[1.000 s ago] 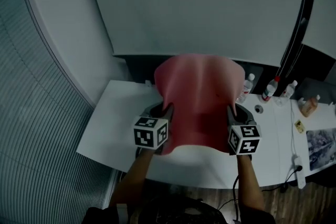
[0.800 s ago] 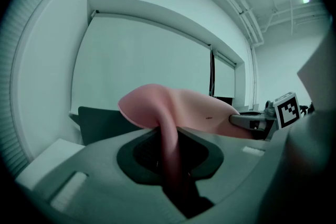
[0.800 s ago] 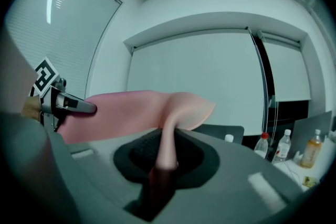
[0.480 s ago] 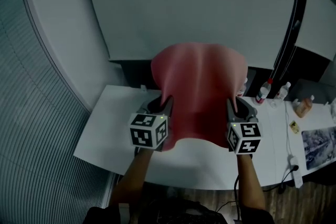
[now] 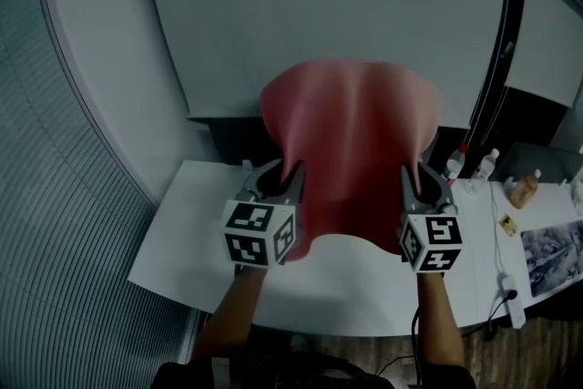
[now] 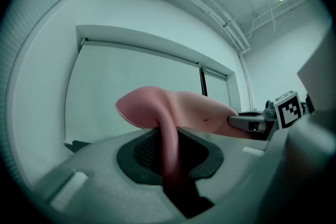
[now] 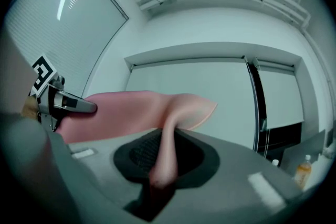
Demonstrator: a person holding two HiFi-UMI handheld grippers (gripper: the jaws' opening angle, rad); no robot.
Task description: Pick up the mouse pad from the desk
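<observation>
The pink mouse pad (image 5: 351,141) hangs in the air above the white desk (image 5: 196,223), sagging in the middle between its two held edges. My left gripper (image 5: 293,180) is shut on its left edge, and the pad (image 6: 163,123) runs pinched between the jaws in the left gripper view. My right gripper (image 5: 408,180) is shut on the right edge; the pad (image 7: 168,134) is clamped between the jaws in the right gripper view. Both grippers point level, side by side, with the pad's far end curling up and away from me.
Several small bottles (image 5: 483,165) and an orange-tinted bottle (image 5: 523,189) stand at the desk's right end, beside a printed sheet (image 5: 551,252) and a cable with a plug (image 5: 510,287). A large white screen (image 5: 328,14) stands behind the desk. A ribbed wall (image 5: 64,223) curves along the left.
Both grippers have risen together with the mouse pad, which now hangs higher against the white screen. The grip on each edge is unchanged.
</observation>
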